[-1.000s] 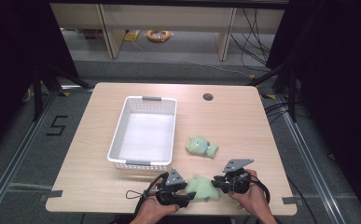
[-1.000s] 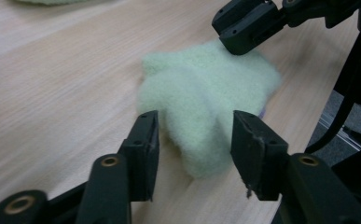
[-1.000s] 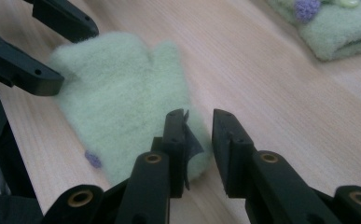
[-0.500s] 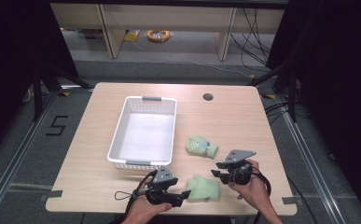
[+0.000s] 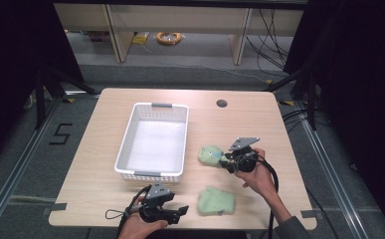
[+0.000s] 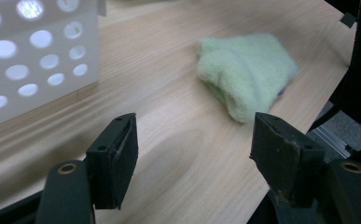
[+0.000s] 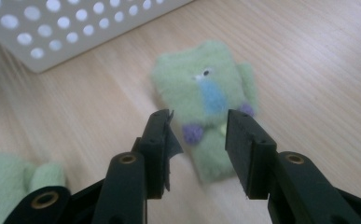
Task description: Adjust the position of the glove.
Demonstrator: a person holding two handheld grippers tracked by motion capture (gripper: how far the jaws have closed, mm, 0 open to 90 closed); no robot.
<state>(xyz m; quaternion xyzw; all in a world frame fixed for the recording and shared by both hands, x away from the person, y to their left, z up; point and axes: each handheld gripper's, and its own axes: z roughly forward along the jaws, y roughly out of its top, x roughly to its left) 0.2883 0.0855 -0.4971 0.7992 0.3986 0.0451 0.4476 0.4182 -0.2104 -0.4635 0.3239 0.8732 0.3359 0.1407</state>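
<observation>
Two fuzzy green mitten-like pieces lie on the wooden table [image 5: 105,124]. One green piece [image 5: 216,201] [image 6: 246,74] rests near the front edge. Left of it, my left gripper [image 5: 182,210] [image 6: 192,154] points at it, open and empty, its jaws having just been opening. The other green piece [image 5: 209,155] [image 7: 206,98] has an eye and a blue and purple pattern and lies right of the basket. My right gripper [image 5: 224,162] [image 7: 199,140] hovers at its near end, open. Its jaws have just been opening too, and the pads do not press on the piece.
A white perforated basket [image 5: 130,130] stands empty at the table's middle left. A round cable hole [image 5: 222,103] is at the back. Cables trail from both grippers over the front edge.
Both grippers left the front green piece, which now lies free. The left drew back to the left and the right moved back toward the other green piece. Both sets of jaws opened wider.
</observation>
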